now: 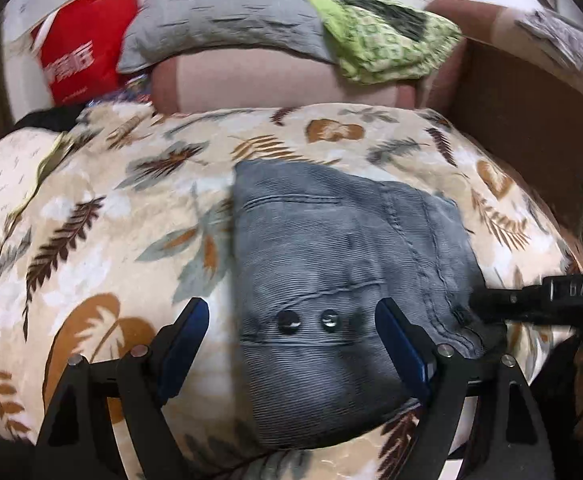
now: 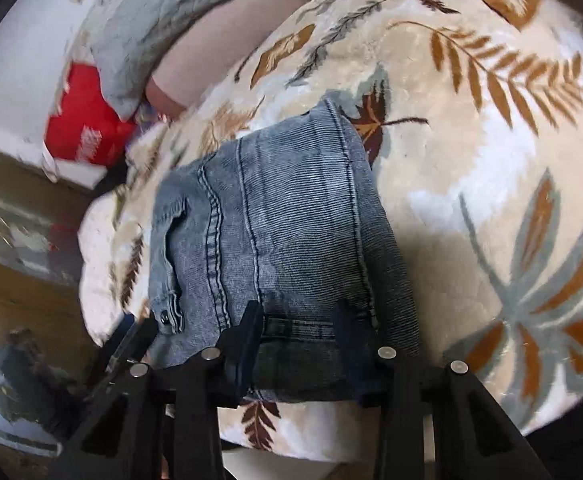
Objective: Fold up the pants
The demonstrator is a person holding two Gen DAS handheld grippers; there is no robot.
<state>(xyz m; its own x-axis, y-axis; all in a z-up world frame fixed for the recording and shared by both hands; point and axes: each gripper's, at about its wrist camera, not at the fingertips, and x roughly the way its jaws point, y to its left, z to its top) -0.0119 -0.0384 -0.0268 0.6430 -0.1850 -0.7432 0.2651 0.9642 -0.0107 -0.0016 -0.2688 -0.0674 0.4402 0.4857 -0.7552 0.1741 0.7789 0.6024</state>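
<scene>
Grey-blue denim pants (image 1: pixel 331 264) lie folded into a compact block on a cream leaf-print blanket (image 1: pixel 99 208). My left gripper (image 1: pixel 291 316) is open just above the near edge of the pants, by two dark buttons (image 1: pixel 307 320); it holds nothing. The right gripper's black body (image 1: pixel 539 300) shows at the pants' right edge. In the right wrist view the pants (image 2: pixel 275 220) sit straight ahead, and my right gripper (image 2: pixel 299 316) is partly open with both fingers pressed against the near folded edge, not clamped on it. The left gripper (image 2: pixel 131 340) shows at the pants' left corner.
Behind the blanket are a grey pillow (image 1: pixel 219 20), a green patterned cloth (image 1: pixel 383 40), a pinkish cushion (image 1: pixel 259 80) and a red bag (image 1: pixel 79 52). A brown headboard or panel (image 1: pixel 531 112) is at the right. Wooden furniture (image 2: pixel 19 208) lies left of the bed.
</scene>
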